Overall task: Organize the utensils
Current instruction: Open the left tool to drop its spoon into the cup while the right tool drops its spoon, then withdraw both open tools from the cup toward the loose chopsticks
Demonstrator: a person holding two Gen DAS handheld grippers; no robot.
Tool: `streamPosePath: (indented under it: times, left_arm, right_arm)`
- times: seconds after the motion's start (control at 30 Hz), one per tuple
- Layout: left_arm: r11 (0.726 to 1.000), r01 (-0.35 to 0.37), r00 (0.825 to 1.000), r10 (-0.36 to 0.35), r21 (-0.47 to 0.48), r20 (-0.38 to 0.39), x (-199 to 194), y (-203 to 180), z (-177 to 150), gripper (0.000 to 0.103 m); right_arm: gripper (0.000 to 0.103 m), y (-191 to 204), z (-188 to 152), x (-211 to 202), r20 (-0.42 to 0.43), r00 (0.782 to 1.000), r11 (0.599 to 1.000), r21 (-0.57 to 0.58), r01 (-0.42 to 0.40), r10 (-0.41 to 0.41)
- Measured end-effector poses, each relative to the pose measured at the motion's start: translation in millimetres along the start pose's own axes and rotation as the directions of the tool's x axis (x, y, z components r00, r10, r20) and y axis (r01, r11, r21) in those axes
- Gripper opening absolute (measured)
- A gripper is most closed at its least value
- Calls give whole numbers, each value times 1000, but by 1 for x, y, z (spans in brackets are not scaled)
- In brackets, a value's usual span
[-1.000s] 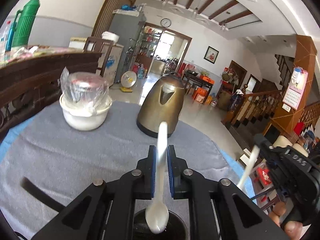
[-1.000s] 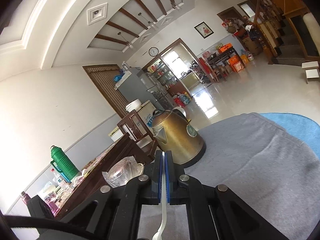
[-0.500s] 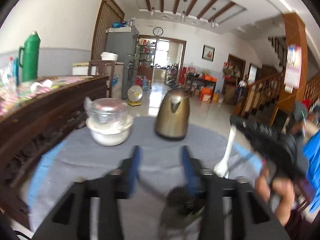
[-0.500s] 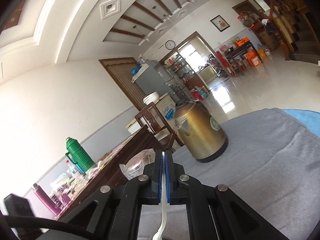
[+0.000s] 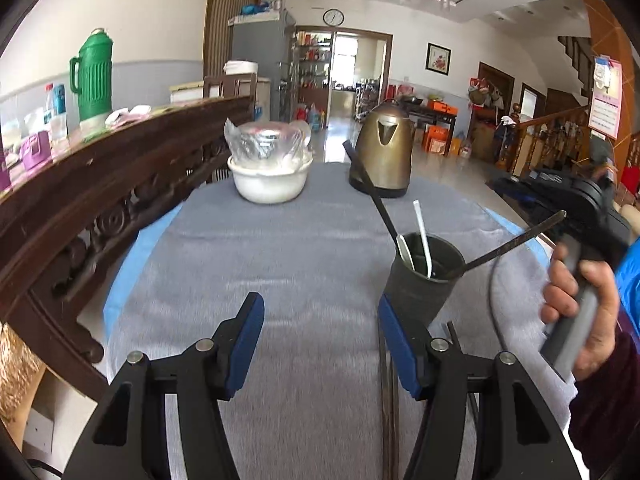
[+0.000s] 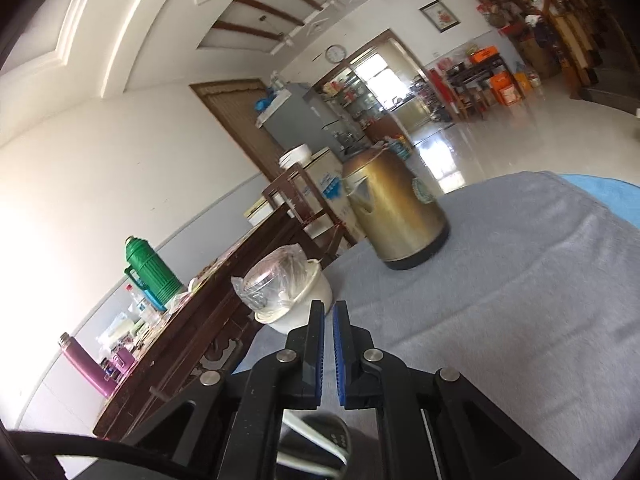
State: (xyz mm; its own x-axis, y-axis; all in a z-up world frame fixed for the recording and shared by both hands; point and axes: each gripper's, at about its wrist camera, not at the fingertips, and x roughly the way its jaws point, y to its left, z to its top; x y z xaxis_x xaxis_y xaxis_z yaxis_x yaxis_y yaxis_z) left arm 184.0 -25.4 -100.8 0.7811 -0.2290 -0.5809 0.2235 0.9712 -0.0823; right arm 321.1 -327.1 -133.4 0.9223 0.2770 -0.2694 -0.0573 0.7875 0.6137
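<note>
A dark cup (image 5: 420, 280) stands on the grey cloth right of centre. It holds a white spoon (image 5: 422, 232), a black-handled utensil (image 5: 376, 204) leaning left and another dark utensil (image 5: 516, 242) leaning right. My left gripper (image 5: 320, 340) is open and empty, just in front of the cup. My right gripper (image 6: 328, 350) has its jaws slightly apart with nothing between them; the cup with white utensils (image 6: 316, 440) shows below its fingers. The right gripper's body and the hand on it (image 5: 576, 264) show at the right of the left wrist view.
A brass kettle (image 5: 382, 152) and a white bowl with a plastic-wrapped lid (image 5: 270, 168) stand at the far side of the cloth-covered table (image 5: 280, 272). A carved wooden sideboard (image 5: 100, 184) with a green thermos (image 5: 94, 76) runs along the left.
My left gripper let go of the white spoon, opened wide and drew back. My right gripper released its white utensil into the cup and its jaws parted slightly.
</note>
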Motion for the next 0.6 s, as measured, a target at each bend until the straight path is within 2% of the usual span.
streamPosePath:
  times: [0.13,0.33,0.37,0.43,0.47,0.53,0.6]
  left_arm:
    - [1000,8,1000,-9,21,18,-15,-6,-3,64]
    - [998,48,998,-49,51,35,-40,-22,-11,72]
    - [997,60,998,-62,54,31,-45,-26,-12,72]
    - [994,96,995,-97,57,20,-55,-32,-14,73]
    - [990,127,992,-128,55,19,-63,-35,-15,73]
    - [978,206,978,-208,44,23,-78,-40,-18,73]
    - [965,262,964,-262,17,34,-91,-43,-21,73]
  right_arm:
    - [7,-6,-10,-40,17,999,999,10,45,-45]
    - [10,-6,-16,-117,106,991,996,27,83,-85]
    - [17,-3,-18,-130,111,990,996,27,84,-87]
    - [46,4,-21,-145,100,991,996,26,83,-85]
    - [71,9,-24,-156,108,991,997,25,76,-78]
    - [73,19,-30,-178,145,987,998,8,63,-63]
    - [73,26,-34,-190,124,991,999,4,41,-41]
